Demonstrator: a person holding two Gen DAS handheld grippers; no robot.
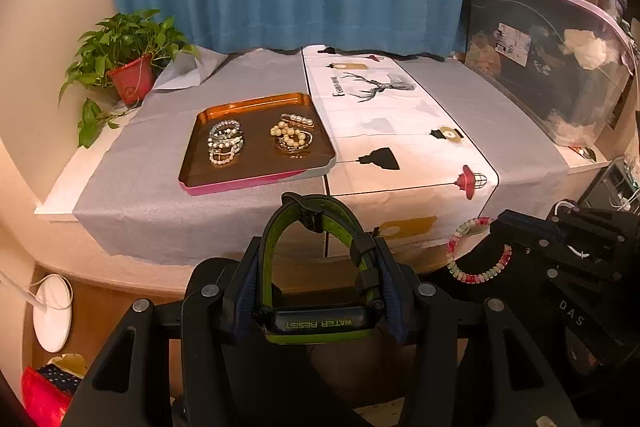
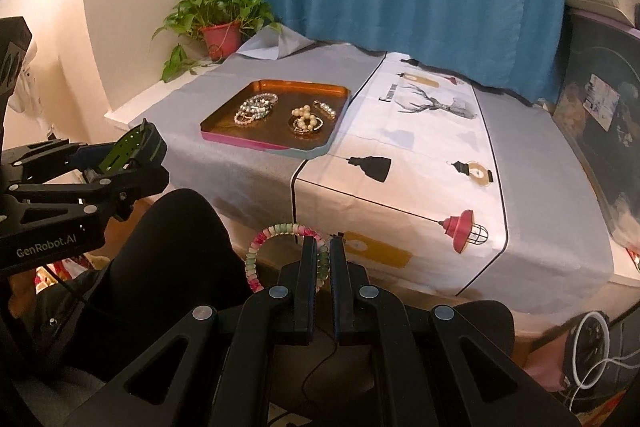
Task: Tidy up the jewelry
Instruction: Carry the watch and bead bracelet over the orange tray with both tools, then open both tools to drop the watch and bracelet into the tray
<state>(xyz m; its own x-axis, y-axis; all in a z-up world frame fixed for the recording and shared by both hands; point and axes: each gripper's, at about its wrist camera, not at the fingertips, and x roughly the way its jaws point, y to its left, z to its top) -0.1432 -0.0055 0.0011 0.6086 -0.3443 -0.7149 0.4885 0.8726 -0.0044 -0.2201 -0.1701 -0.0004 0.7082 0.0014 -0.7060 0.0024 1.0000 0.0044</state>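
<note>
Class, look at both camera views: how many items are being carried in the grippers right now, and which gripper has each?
2. A black-and-green watch sits between the left gripper's fingers; a pink, green and white coil bracelet is pinched in the right gripper. Nothing else appears to be carried.

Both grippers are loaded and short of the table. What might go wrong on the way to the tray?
1. The right gripper pinches the coil bracelet by one short stretch only; most of the loop hangs free to the side and could snag or slip out.
2. The tray already holds the bead bracelets and a pearl pile; dropping the watch from the left gripper there could scatter or tangle them.
</note>
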